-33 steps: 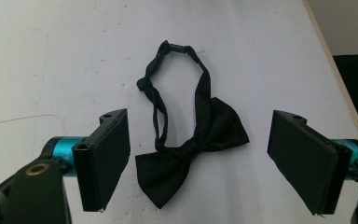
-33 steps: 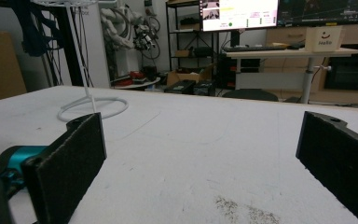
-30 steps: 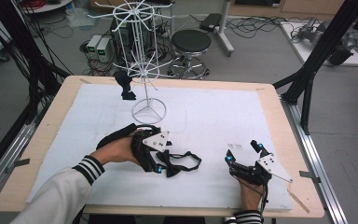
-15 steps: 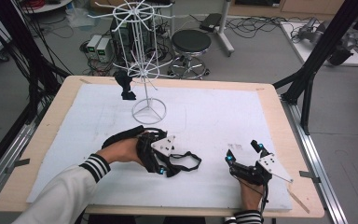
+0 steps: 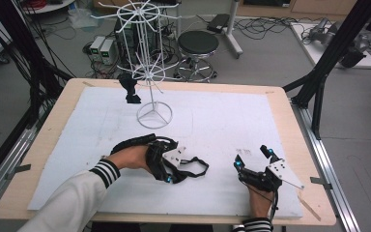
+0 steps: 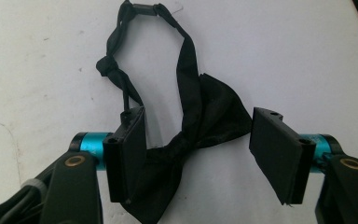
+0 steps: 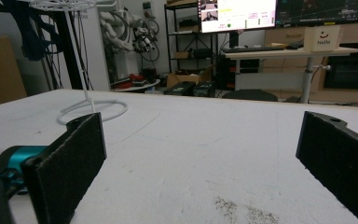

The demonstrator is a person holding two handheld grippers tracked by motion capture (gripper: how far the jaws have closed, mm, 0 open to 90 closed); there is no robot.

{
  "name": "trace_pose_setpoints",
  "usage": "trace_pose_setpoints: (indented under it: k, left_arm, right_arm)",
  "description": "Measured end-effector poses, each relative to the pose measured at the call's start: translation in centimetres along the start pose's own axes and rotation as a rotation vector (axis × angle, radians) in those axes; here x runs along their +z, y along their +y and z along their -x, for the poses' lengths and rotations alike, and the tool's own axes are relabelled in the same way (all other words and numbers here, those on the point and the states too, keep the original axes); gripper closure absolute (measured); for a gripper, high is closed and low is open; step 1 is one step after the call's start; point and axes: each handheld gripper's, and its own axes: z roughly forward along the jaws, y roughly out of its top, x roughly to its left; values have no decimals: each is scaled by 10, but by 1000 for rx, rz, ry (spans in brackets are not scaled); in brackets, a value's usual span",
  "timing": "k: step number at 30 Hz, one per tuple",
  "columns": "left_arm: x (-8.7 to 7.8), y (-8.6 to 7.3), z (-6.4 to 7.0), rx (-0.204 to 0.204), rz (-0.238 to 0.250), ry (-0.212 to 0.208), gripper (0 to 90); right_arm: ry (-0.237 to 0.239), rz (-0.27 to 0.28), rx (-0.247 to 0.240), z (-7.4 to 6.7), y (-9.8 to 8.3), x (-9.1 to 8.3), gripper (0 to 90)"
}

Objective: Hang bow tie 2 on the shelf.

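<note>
A black fabric bow tie with a thin neck strap (image 6: 193,126) lies flat on the white sheet covering the table (image 5: 232,121), near the front edge and well short of the white wire display rack with spoke arms (image 5: 150,63) standing further back. The left gripper (image 6: 198,149) is lowered over the tie, its jaws straddling the bow; they have just been closing, with the cloth between them, but the right pad still stands clear of the fabric while the left pad overlaps one wing, so nothing is gripped yet. The right gripper (image 5: 253,159) rests on the sheet off to the side with its jaws spread and nothing between them. The step in hand looks like picking up the tie. To do it well, the left jaws should finish closing on the knot at the middle of the bow rather than on one wing, so the tie hangs evenly. The pads should stay low enough to gather the thin cloth without pinching the sheet, and the looped strap (image 6: 121,51) should trail free
</note>
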Motion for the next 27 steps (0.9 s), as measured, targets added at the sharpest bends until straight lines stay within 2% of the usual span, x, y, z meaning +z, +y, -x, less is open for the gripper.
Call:
trace_pose_setpoints:
  k: [11, 16, 19, 27]
  left_arm:
    - [6, -5, -4, 2, -26, -9, 424]
    - [11, -4, -3, 25, -48, -23, 451]
    - [13, -5, -4, 25, -63, -27, 484]
    - [13, -7, -7, -18, -53, -15, 527]
  right_arm:
    - [-6, 2, 5, 0, 0, 0, 6]
    - [-6, 0, 11, 0, 0, -1, 6]
    - [-4, 3, 5, 0, 0, 0, 6]
    - [-5, 3, 5, 0, 0, 0, 6]
